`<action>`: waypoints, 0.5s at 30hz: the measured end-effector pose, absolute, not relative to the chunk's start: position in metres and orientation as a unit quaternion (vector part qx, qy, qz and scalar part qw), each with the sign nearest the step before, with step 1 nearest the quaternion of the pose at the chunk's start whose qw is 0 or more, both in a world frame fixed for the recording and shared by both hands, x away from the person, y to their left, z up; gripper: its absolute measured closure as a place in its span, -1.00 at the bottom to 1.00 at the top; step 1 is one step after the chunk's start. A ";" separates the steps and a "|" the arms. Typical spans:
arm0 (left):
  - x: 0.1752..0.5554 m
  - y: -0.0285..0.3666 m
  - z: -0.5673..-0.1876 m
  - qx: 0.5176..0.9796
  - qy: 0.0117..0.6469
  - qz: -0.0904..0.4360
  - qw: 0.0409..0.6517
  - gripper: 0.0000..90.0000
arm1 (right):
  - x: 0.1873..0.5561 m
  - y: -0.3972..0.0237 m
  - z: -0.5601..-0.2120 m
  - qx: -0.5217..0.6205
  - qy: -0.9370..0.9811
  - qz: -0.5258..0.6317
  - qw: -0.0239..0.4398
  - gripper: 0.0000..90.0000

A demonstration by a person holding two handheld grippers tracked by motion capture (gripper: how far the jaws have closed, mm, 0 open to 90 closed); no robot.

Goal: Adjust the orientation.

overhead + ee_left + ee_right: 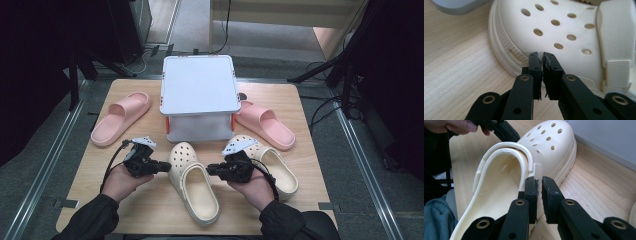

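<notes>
Plywood table carries everything, its pale grain running under a white lidded storage box that stands at the far middle, with orange clips at its corners. A pink slide sandal lies to the left of the box, angled away, and a second pink slide lies to its right, its heel end just beside the box's front corner. Nearer the person are two cream perforated clogs: the near clog lies in the middle of the table in front of the box, toe toward the box and heel toward the person, and the other clog sits just to its right, partly behind the right hand. Both hands come up from the bottom edge in dark sleeves, one at each flank of the near clog. The left gripper points rightward at the clog's toe end; in the left gripper view its black jaws stand almost together, only a thin slit between them, tips touching the clog's upper just above the ribbed sole rim — nothing is clamped between the pads. The right gripper points leftward at the clog's other side; in the right gripper view its jaws are likewise drawn narrow, and their tips sit at the ribbed pivot end of the heel strap, which lies folded forward over the clog's opening — whether the pads pinch the rim there I cannot tell.
</notes>
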State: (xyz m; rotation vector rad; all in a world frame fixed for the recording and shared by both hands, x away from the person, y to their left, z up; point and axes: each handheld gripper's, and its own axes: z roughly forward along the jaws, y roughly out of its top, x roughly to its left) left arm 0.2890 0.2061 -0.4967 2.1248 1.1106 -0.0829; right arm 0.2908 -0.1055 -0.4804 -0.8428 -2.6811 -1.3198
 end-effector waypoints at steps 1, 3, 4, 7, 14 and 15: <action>0.289 0.207 -0.498 0.825 0.431 -0.033 0.364 0.88 | 0.292 -0.106 -0.481 -0.270 -0.864 -0.425 0.018 0.85; 0.289 0.208 -0.499 0.823 0.431 -0.036 0.369 0.88 | 0.293 -0.106 -0.481 -0.272 -0.862 -0.427 0.024 0.84; 0.290 0.208 -0.500 0.822 0.430 -0.036 0.372 0.88 | 0.293 -0.105 -0.481 -0.271 -0.862 -0.427 0.024 0.84; 0.291 0.209 -0.500 0.821 0.429 -0.032 0.375 0.88 | 0.291 -0.104 -0.481 -0.269 -0.864 -0.425 0.024 0.84; 0.296 0.207 -0.501 0.818 0.430 -0.031 0.381 0.88 | 0.285 -0.104 -0.482 -0.272 -0.863 -0.425 0.021 0.83; 0.297 0.206 -0.501 0.818 0.430 -0.030 0.382 0.88 | 0.284 -0.104 -0.481 -0.274 -0.863 -0.424 0.020 0.82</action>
